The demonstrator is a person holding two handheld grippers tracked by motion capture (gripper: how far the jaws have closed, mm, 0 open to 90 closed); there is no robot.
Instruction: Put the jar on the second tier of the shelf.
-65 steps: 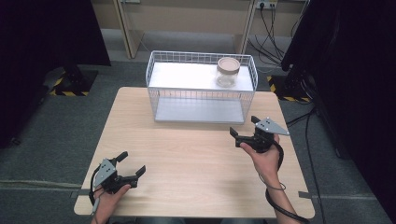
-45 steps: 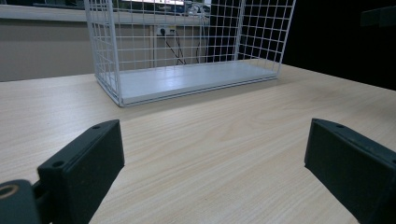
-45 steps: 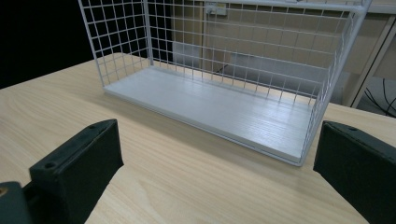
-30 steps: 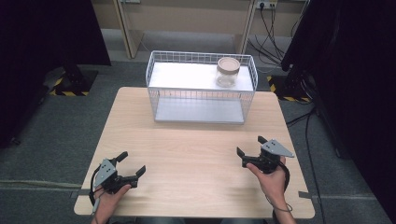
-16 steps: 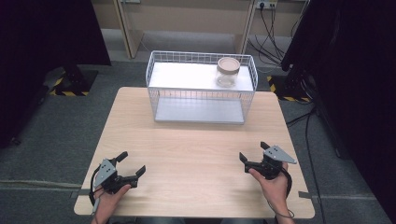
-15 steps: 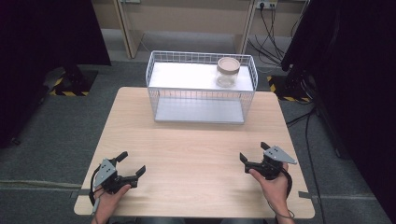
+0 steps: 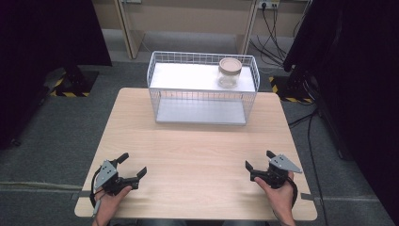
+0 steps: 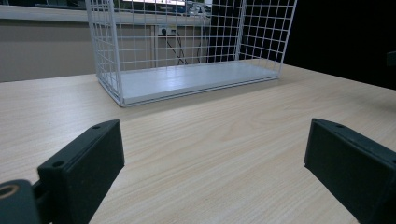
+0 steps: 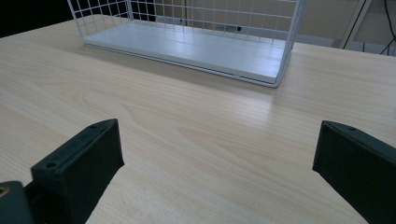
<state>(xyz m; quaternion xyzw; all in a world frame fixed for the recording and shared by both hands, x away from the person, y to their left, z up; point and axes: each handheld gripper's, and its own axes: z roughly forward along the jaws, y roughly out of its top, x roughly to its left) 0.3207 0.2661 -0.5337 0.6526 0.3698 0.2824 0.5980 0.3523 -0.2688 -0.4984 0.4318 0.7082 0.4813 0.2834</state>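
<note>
Grippers sit low on the bench (image 7: 197, 155), left gripper (image 7: 132, 167) and right gripper (image 7: 259, 161) both spread wide, holding nothing. Far ahead of them stands the basket (image 7: 202, 101) with a jar (image 7: 229, 72) on top.

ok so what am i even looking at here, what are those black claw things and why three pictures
The black claws are hand-held grippers: a person holds one in each hand and works with them at a wooden table. In the high view, shot from above the person's side, the left gripper is near the table's front left corner and the right gripper near the front right.

The other two pictures come from small cameras riding on the grippers. Each looks forward between that gripper's own two black jaws, so you see the left gripper and right gripper from behind.

At the far end of the table stands a white wire basket. A clear jar with a tan lid stands at its right end, though I cannot tell whether inside or on top.

Both grippers are open and hold nothing.
</note>
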